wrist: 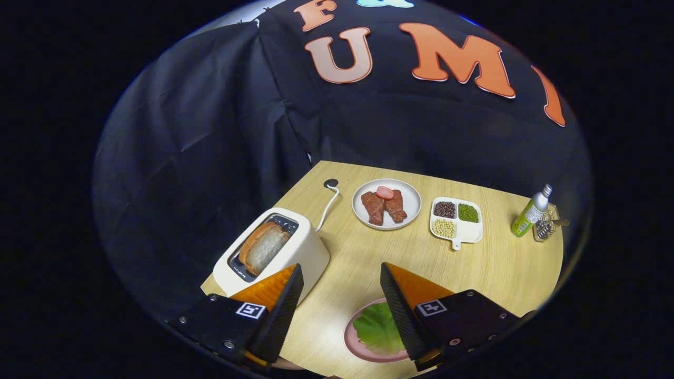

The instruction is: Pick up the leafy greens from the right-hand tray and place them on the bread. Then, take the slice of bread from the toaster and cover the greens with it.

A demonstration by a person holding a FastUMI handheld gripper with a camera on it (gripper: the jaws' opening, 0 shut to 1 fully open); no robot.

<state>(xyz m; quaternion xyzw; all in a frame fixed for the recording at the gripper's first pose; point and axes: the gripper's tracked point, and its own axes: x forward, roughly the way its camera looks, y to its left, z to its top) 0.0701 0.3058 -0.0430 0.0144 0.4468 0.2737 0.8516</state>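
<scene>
Spread wide, my gripper (342, 273) hangs empty above the ruffled green lettuce leaf (378, 329) on its pink round plate (352, 343). I see the browned bread slice (263, 247) upright in the cream toaster (310, 252).

Green leafy greens (378, 329) flat on pink tray (352, 345) — browned bread slice (261, 247) upright in white toaster (305, 252).

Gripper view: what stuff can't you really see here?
- Leafy greens on the pink plate: partly covered by a gripper finger; jaws stand open.
- Bread under the greens: none can be made out.
- Bread slice: lower part sunk in the toaster slot.
- Metal holder: behind the bottle, too small to tell.
</scene>
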